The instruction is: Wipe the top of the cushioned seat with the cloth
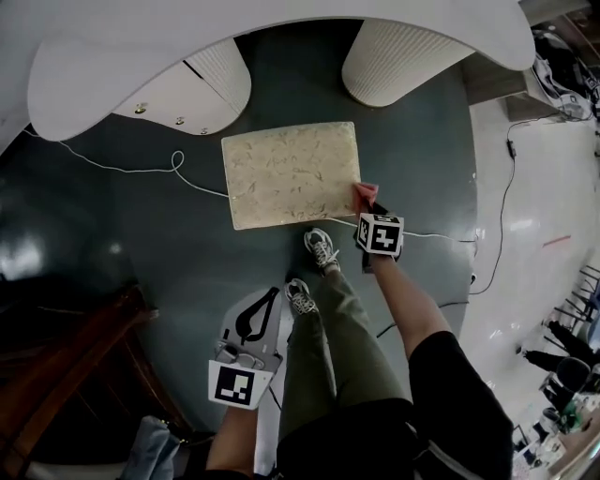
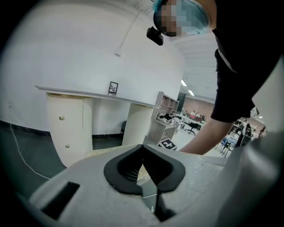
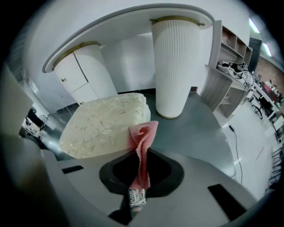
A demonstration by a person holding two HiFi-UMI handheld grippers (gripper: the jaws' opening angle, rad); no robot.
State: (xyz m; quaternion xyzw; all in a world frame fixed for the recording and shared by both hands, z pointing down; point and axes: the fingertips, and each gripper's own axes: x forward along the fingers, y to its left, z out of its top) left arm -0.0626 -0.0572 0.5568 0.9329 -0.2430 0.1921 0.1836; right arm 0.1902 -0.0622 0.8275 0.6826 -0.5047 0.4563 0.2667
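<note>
The cushioned seat (image 1: pixel 292 174) is a cream rectangular block with a leafy pattern, standing on the dark floor in front of the person's feet. In the right gripper view the seat (image 3: pixel 103 123) lies ahead and to the left. My right gripper (image 1: pixel 368 208) sits at the seat's near right corner, shut on a pink cloth (image 1: pixel 365 194) whose crumpled end (image 3: pixel 143 141) sticks up from the jaws (image 3: pixel 141 170). My left gripper (image 1: pixel 258 320) hangs low beside the person's left leg, away from the seat, jaws shut with nothing between them (image 2: pixel 143 170).
A white curved desk (image 1: pixel 281 28) arches over the far side, on a ribbed column (image 1: pixel 398 58) and a drawer pedestal (image 1: pixel 192 89). A white cable (image 1: pixel 141 169) crosses the floor left of the seat. The person's sneakers (image 1: pixel 321 249) stand at the seat's near edge.
</note>
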